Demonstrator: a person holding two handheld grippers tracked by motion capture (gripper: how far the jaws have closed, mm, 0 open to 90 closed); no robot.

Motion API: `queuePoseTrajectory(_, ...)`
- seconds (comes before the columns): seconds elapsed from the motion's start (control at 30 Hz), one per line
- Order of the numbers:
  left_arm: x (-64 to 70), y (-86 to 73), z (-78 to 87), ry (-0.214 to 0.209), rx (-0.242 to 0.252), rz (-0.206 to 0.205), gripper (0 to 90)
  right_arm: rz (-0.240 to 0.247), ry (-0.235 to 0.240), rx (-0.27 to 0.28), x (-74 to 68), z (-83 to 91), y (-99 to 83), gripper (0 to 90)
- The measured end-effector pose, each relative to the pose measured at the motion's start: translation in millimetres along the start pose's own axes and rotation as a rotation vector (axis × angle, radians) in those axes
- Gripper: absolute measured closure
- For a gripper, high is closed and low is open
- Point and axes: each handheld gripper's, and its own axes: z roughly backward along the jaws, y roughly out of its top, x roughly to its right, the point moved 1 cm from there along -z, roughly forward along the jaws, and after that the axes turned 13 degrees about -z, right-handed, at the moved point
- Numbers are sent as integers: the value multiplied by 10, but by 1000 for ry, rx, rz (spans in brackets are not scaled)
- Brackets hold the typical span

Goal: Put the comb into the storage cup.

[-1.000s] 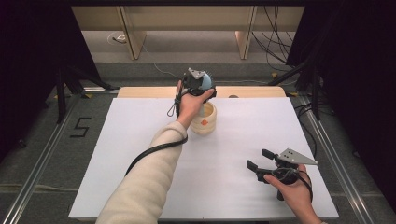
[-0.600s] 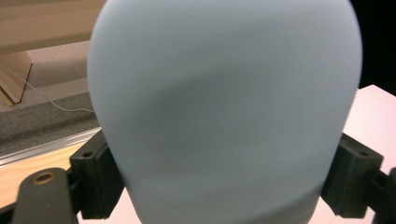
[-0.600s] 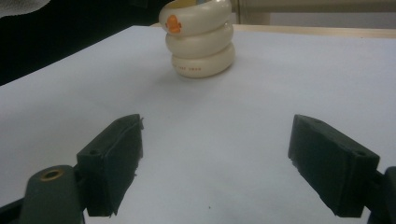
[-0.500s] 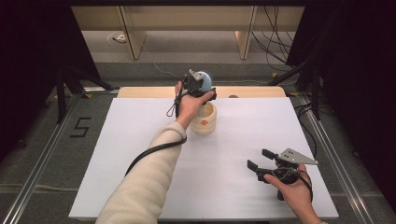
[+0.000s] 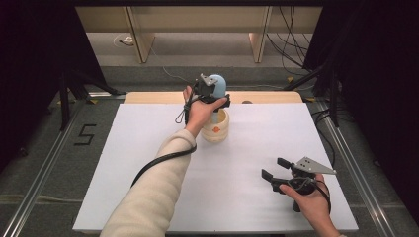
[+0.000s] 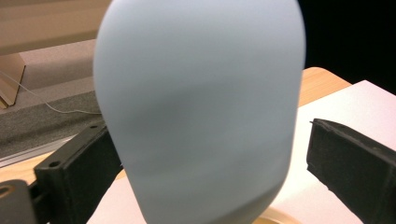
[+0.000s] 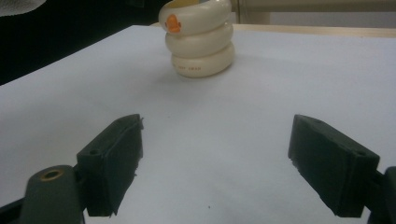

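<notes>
A smooth pale blue rounded piece (image 5: 219,83) (image 6: 201,107) is held upright at the far middle of the table, just above a cream ringed holder (image 5: 216,132) (image 7: 201,46) with an orange mark. My left gripper (image 5: 216,95) (image 6: 205,154) is shut on the blue piece, one jaw on each side. The piece's lower end seems to reach into the holder's mouth, though the hand hides part of it. Near the front right, my right gripper (image 5: 273,168) (image 7: 215,154) hovers low over the white tabletop (image 5: 148,163), open with nothing between its jaws, facing the holder.
A strip of wood (image 5: 267,97) runs along the table's far edge. Beyond it stand wooden legs (image 5: 141,34) and loose cables (image 5: 291,44) on the floor. Dark curtains flank both sides. A floor mark "5" (image 5: 85,134) lies to the left.
Hardly anything has changed: the left gripper and the blue piece have shifted only slightly over the holder. The right gripper has stayed in place, open.
</notes>
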Motion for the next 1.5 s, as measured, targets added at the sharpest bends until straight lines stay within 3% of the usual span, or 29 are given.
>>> queuePoseTrajectory(0.5,-52,27,184,-16,-5,-19,0,3,-4,-4,-3,-1,-1,187)
queuePoseTrajectory(0.7,-68,-7,250,-14,1,-7,0,-1,-1,-2,-9,-8,-2,187)
queuePoseTrajectory(1.5,-48,7,540,-48,32,-48,0,3,-7,-2,-11,-5,-1,187)
